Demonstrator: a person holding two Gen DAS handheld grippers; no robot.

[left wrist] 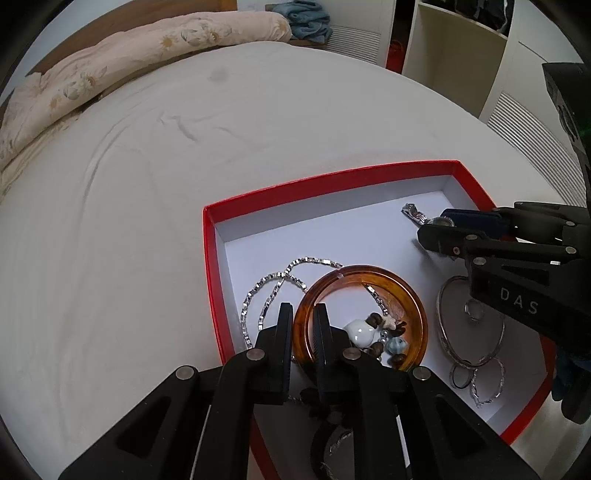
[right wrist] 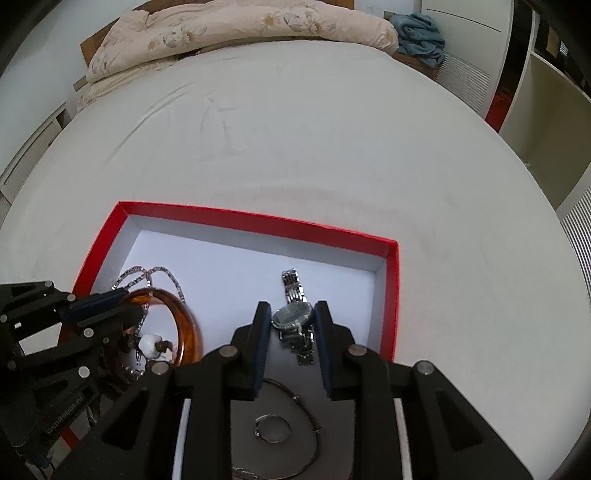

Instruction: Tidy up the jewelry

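Note:
A red box [left wrist: 211, 258] with a white floor lies on the bed and shows in the right wrist view too [right wrist: 391, 295]. In it lie an amber bangle [left wrist: 417, 306], a silver chain [left wrist: 273, 284], a beaded necklace with a white bead [left wrist: 360, 330], thin silver bangles [left wrist: 480, 360] and a ring [right wrist: 272, 428]. My left gripper [left wrist: 303, 314] straddles the amber bangle's rim, jaws nearly closed on it. My right gripper [right wrist: 291, 314] is open around the face of a silver watch [right wrist: 293, 315], which lies on the box floor.
The box sits on a white bed sheet [left wrist: 184, 147]. A floral quilt [right wrist: 240, 26] and a blue towel [right wrist: 421, 33] lie at the far end. White shelves [left wrist: 458, 48] stand to the right of the bed.

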